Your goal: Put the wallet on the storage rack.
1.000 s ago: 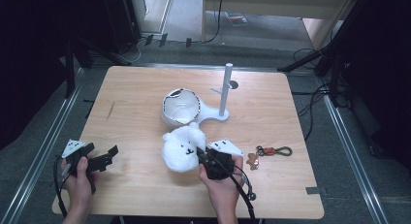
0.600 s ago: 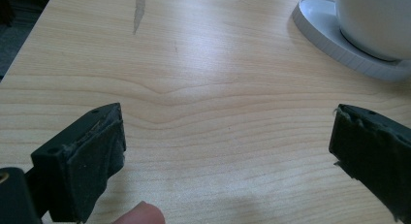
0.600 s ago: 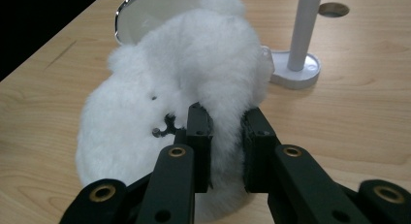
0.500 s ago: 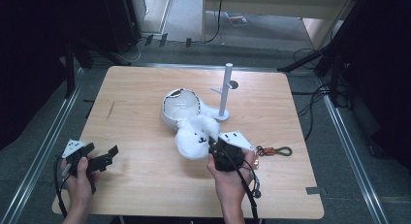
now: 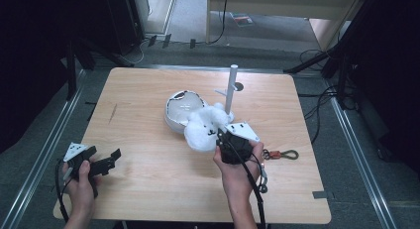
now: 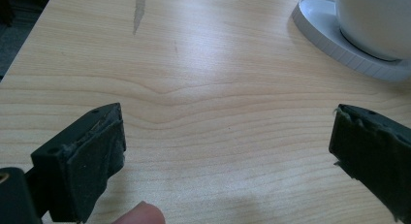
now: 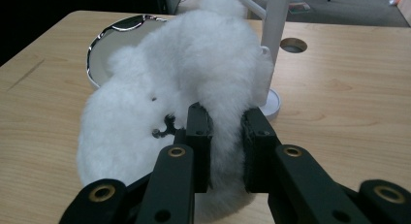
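So the right gripper [image 5: 221, 136] has its jaws clamped on a white plush toy [image 5: 204, 127], a fluffy thing with a little stitched face. In the right gripper view the two black pads squeeze a fold of the fur [image 7: 208, 78] between them, pretty narrow gap, so that's a real grip. From the high view the plush sits near the middle of the table [image 5: 148, 189], a bit toward the person's side, held up by the gripper, with its far end against the white bowl [image 5: 182, 109] and just beside the stand [image 5: 229, 90], that white post on a round base. Can't tell whether its underside touches the wood or not

The left gripper [image 5: 110, 161] is well apart from all that, down at the near left corner of the table, held low in the left hand [image 5: 81, 182]. Its jaws stand wide apart with nothing in them, just bare wood between them in the left gripper view, plus the rim of a white dish [image 6: 339, 40] at the top right

A small keyring strap [image 5: 280, 154] lies on the table just right of the right hand [image 5: 237, 172]
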